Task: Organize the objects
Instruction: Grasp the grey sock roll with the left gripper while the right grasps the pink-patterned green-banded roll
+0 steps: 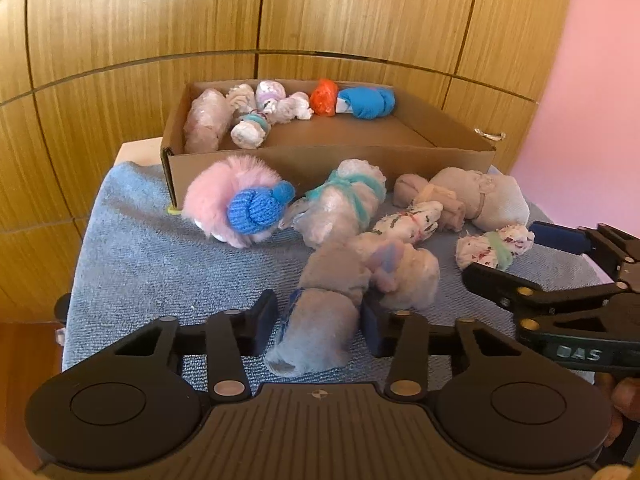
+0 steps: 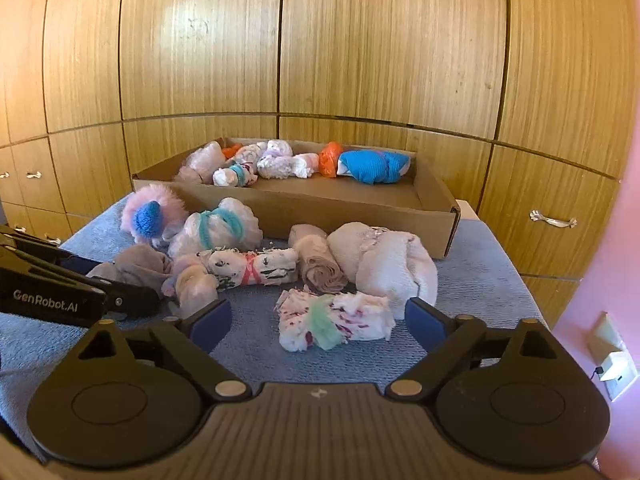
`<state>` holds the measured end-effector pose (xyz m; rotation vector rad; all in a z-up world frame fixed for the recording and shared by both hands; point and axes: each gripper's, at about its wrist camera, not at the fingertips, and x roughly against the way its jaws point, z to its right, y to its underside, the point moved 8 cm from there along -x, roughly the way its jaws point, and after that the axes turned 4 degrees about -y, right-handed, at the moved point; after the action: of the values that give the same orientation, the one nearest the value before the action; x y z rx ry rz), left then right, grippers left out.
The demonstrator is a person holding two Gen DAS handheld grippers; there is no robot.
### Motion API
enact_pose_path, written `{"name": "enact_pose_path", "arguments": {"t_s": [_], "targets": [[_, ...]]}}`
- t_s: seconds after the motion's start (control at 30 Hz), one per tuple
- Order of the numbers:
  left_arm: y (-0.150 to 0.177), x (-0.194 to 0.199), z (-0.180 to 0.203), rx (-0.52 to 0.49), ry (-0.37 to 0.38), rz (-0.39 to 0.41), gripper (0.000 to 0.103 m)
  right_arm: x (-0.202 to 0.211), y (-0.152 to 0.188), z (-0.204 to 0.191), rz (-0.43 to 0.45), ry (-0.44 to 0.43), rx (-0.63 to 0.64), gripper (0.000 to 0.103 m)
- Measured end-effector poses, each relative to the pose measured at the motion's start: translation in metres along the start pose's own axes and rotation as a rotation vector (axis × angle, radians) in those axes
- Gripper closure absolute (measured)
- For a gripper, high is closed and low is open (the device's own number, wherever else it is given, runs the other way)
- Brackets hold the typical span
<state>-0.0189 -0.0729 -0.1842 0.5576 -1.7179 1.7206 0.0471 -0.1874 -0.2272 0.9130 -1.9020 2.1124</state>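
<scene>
Soft, light grey-beige rolled sock bundle [image 1: 320, 320] at blue towel's [image 1: 140, 260] near edge, pinched mid-roll by left gripper [image 1: 320, 320]; right gripper [image 2: 318, 324] agape around green-banded floral roll [image 2: 334, 322].

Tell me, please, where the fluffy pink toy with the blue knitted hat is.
The fluffy pink toy lies on the blue towel, against the cardboard box's front left corner.

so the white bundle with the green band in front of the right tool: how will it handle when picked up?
The white bundle with the green band looks like soft rolled cloth, so it should squash under the pads. Probably light. Its frayed ends may flop; the band should hold it together.
</scene>
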Motion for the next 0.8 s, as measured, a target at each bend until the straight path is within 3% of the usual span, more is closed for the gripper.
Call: {"name": "enact_pose_path", "arguments": {"t_s": [0.13, 0.2, 0.43, 0.67, 0.8], "targets": [[0.002, 0.003, 0.0, 0.001, -0.001, 0.019, 0.058, -0.002, 0.005, 0.003, -0.009, 0.014, -0.022, 0.043], [0.003, 0.004, 0.0, 0.007, -0.006, 0.022, 0.058, 0.002, 0.008, 0.006, 0.0, 0.007, -0.036, 0.047], [0.01, 0.015, -0.007, 0.032, -0.01, 0.027, 0.058, 0.026, 0.024, 0.014, -0.002, -0.049, -0.055, 0.049], [0.011, 0.015, -0.007, 0.025, -0.017, 0.028, 0.058, 0.025, 0.031, 0.018, -0.021, -0.049, -0.066, 0.048], [0.009, 0.015, -0.008, 0.023, -0.026, 0.033, 0.058, 0.026, 0.021, 0.01, 0.013, -0.043, -0.061, 0.034]]}}
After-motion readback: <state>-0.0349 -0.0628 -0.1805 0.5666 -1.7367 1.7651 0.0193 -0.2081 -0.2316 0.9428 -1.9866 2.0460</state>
